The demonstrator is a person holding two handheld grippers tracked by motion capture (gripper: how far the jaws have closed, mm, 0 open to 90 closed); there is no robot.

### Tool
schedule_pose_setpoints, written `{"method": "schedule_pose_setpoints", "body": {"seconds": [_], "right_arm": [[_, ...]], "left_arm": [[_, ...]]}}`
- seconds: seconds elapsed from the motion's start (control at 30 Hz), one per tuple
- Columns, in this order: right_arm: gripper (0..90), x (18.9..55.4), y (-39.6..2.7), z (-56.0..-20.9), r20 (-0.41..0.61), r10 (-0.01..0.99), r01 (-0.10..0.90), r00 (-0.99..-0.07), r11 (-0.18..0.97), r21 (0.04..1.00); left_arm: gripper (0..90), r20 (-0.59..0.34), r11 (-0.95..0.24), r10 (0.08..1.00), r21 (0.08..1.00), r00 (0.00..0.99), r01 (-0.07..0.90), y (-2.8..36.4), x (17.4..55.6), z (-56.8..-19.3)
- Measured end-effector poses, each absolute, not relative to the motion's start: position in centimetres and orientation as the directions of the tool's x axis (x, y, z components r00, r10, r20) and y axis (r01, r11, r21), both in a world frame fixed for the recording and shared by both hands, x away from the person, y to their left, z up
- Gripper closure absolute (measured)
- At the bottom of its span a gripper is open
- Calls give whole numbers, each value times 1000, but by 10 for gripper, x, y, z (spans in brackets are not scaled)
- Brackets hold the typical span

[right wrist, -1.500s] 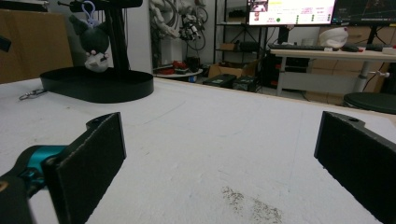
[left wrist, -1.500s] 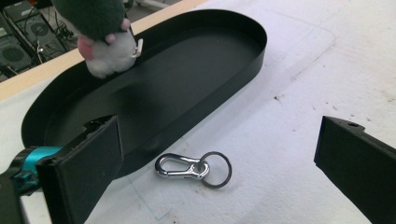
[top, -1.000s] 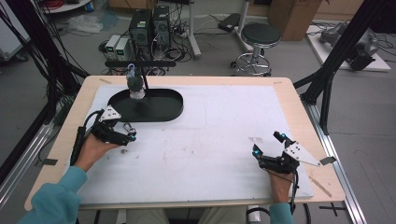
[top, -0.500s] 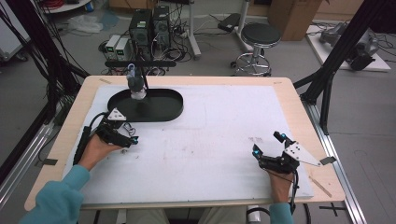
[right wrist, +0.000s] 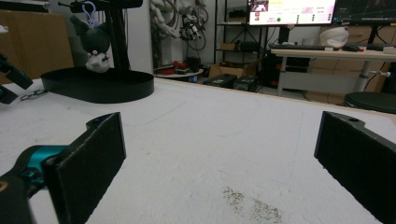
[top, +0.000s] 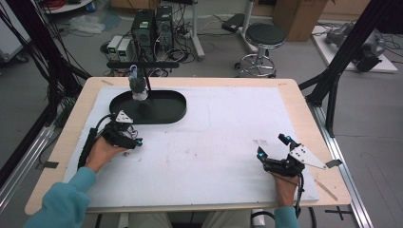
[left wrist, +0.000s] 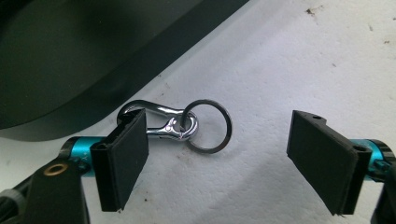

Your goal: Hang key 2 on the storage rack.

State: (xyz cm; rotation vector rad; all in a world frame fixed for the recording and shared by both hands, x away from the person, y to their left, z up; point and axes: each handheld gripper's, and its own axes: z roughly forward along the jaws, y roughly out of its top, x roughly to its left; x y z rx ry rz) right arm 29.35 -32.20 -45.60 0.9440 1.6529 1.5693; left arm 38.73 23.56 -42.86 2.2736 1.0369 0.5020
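Note:
A silver carabiner clip (left wrist: 161, 122) with a dark key ring (left wrist: 208, 126) lies flat on the white mat, just off the rim of the black oval base (left wrist: 70, 70). My left gripper (left wrist: 223, 161) straddles it. Its jaws have just been closing, and the clip and ring lie between them. The left pad (left wrist: 123, 156) covers the clip's end and the right pad (left wrist: 322, 161) stands well off the ring. In the high view the left gripper (top: 129, 138) sits just in front of the base (top: 159, 108). My right gripper (top: 272, 146) rests open on the mat at the near right, with nothing between its jaws (right wrist: 224, 158).
A small dark plush toy (top: 138, 87) hangs from a black post standing on the oval base. The right gripper view shows the toy (right wrist: 95, 46) and base (right wrist: 100, 86) far across the mat. A wooden table edge (top: 304, 109) frames the mat.
My left gripper has shifted a little to the right and toward the near edge of the table. The right gripper has stayed put.

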Motion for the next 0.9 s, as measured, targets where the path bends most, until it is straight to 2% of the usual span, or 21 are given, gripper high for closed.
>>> {"method": "schedule_pose_setpoints", "body": {"seconds": [0.47, 0.9], "right_arm": [[12, 294, -322, -456, 20, 853, 62, -521, 15, 998], [12, 294, -323, -456, 19, 855, 56, -518, 12, 998]], "left_arm": [[339, 112, -532, 781, 633, 614, 562, 234, 389, -430], [395, 127, -533, 791, 624, 599, 572, 236, 391, -431]]}}
